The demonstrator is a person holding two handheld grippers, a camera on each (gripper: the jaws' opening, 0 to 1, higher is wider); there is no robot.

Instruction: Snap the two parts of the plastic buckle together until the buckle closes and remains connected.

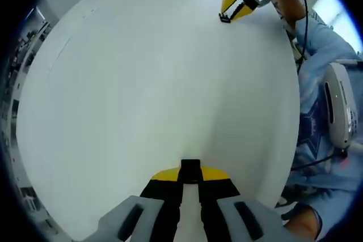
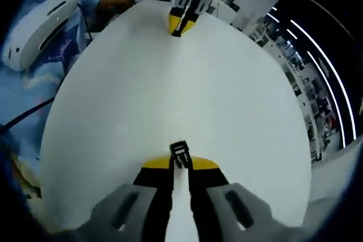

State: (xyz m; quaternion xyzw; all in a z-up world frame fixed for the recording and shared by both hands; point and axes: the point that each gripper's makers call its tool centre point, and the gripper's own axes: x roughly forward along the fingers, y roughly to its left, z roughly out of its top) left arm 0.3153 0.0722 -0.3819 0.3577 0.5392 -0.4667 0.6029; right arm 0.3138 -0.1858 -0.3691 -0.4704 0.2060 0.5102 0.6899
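Note:
On my left gripper (image 1: 190, 178), the jaws are shut on a black buckle half (image 1: 190, 168) that sticks out past the yellow tips, low over the white table (image 1: 142, 94). Far across the table, my right gripper (image 1: 228, 15) pinches a small black piece (image 1: 224, 18). In the right gripper view, my right gripper (image 2: 180, 165) is shut on the other black buckle half (image 2: 179, 152), a slotted piece pointing forward. Opposite it, the left gripper (image 2: 177, 28) hangs over the far table edge. The two halves are far apart, facing each other.
The round white table (image 2: 170, 94) lies between the grippers. A person in light blue clothing (image 1: 320, 43) stands at its edge, with a white rounded device (image 1: 340, 103) beside them. Shelving and ceiling lights (image 2: 309, 83) lie beyond the table.

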